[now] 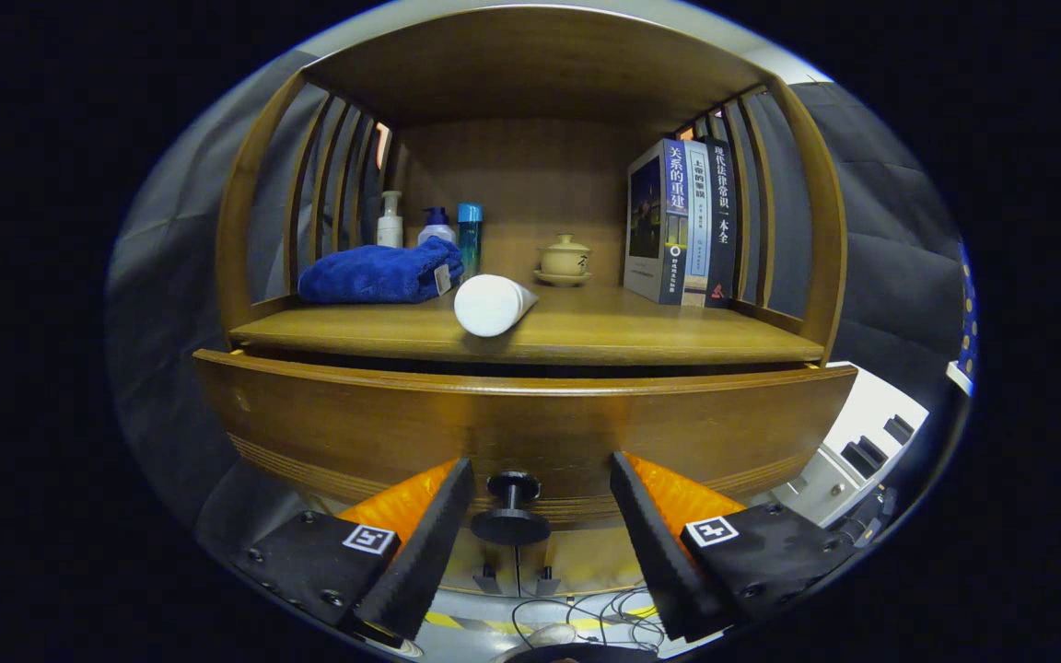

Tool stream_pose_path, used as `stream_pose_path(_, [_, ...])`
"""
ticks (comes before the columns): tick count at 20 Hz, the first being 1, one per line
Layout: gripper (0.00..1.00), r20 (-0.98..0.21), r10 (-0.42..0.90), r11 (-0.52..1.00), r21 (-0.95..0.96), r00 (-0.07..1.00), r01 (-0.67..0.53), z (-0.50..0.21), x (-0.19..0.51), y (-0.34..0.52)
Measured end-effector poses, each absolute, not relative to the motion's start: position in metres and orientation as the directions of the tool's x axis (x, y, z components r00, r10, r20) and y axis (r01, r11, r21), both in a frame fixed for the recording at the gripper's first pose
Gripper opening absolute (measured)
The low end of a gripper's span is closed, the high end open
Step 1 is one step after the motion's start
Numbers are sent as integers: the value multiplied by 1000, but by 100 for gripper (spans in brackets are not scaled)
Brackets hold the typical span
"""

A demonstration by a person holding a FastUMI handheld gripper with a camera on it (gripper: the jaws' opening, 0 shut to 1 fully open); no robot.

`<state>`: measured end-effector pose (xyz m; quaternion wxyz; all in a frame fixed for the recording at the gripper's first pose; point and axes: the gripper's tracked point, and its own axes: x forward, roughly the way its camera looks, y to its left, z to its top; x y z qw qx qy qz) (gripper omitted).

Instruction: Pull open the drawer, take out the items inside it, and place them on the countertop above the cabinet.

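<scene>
A wooden drawer front (521,424) spans the view just ahead of my fingers, a little way out from the cabinet with a dark gap along its top. Its round dark knob (510,506) sits between my fingertips with room on both sides. My gripper (540,483) is open, with neither finger touching the knob. Above the drawer is the wooden countertop (641,336). A white tube (490,305) lies on it near the front edge, cap end toward me. A folded blue towel (378,273) lies to its left. The drawer's inside is hidden.
At the back of the shelf stand three bottles (438,226), a small lidded ceramic cup on a saucer (564,258) and upright books (682,221) on the right. Slatted wooden sides enclose the shelf. Cables (586,612) lie on the floor below.
</scene>
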<state>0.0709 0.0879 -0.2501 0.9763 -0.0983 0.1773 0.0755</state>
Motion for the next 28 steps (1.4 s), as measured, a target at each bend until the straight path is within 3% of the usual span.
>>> stream_pose_path(6, [99, -359, 104, 972, -160, 928, -170, -251, 97, 94])
stream_pose_path(13, [100, -370, 122, 977, -118, 921, -177, -243, 75, 93])
stream_pose_path(19, [99, -274, 108, 991, -43, 956, -124, -168, 29, 52])
stream_pose_path(28, [100, -107, 67, 997, -41, 992, -72, -30, 14, 1])
